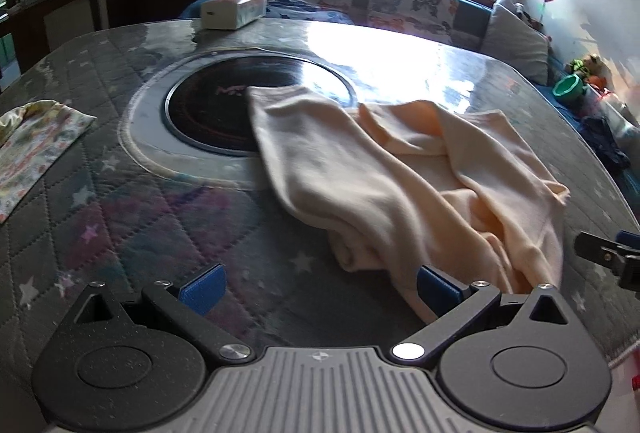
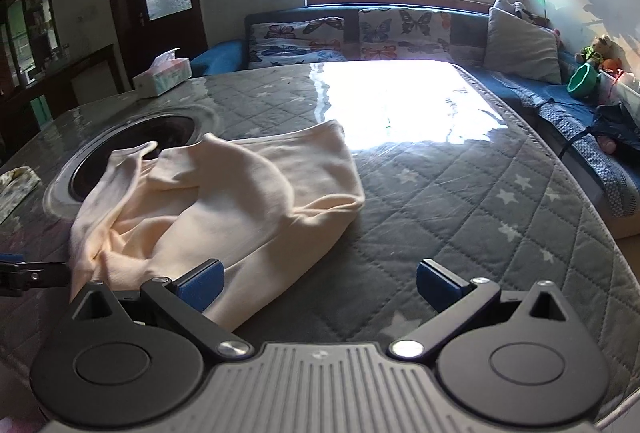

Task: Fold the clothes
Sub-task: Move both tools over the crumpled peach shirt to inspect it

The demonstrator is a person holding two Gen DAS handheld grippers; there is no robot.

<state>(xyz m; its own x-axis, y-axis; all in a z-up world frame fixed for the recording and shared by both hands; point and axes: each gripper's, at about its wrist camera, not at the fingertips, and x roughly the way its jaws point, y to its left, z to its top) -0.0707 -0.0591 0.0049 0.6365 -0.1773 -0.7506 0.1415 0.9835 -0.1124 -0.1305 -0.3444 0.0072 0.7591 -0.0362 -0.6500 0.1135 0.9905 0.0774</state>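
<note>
Lying crumpled on the quilted bench (image 1: 120, 217) — peach garment (image 1: 400, 169), partly overlapping the round cooktop (image 1: 216, 109). Flanking its near edge, both spread wide, gripping nothing — left hand-held gripper (image 1: 320, 287), right hand-held gripper (image 2: 320, 285).

Tissue box (image 1: 233, 10) on the quilted table (image 1: 120, 217); butterfly cushions (image 2: 352, 33) (2) behind it.

You can find only one trace of lettering: faint pinkish marks on the black round cooktop (image 1: 224, 105) set into the table, just left of the peach garment (image 1: 384, 169), too blurred to read. The tissue box (image 1: 234, 10) beyond the cooktop shows print, but you cannot read it.
</note>
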